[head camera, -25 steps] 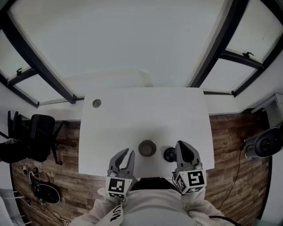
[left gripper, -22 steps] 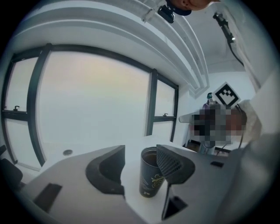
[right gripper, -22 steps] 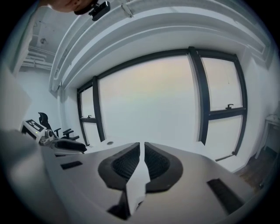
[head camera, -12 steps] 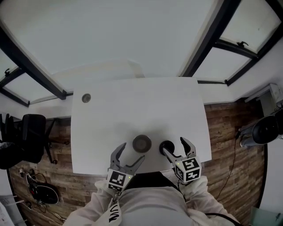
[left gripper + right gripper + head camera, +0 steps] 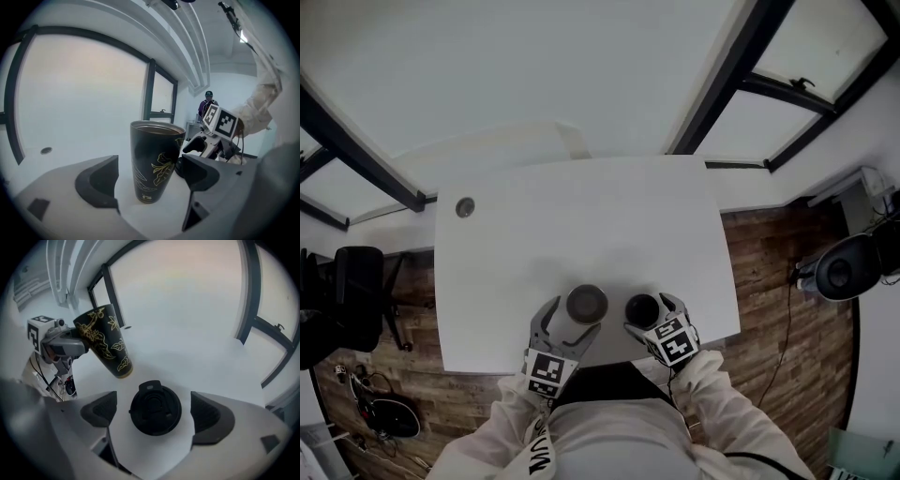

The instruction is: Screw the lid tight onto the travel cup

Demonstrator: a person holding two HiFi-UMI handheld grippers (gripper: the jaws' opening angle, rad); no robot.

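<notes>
Lowered since a second ago, the left hand-held gripper (image 5: 569,321) and the right hand-held gripper (image 5: 649,315) are now brought in from the near edge of the bench (image 5: 581,225) to the two things standing on it. Both sets of jaws have just been opening. The left hand-held gripper is spread wide around the travel cup (image 5: 586,303), which is stood upright and uncapped near the front of the bench. A gap is left on either side between the pads and the dark, gold-leafed wall, so nothing is gripped. The right hand-held gripper is pointed steeply down, its jaws likewise spread wide, with the lid (image 5: 641,308) laid flat on the bench between them and touched by neither pad. The lid is placed just beside the travel cup, on its right, and the two are kept apart.
</notes>
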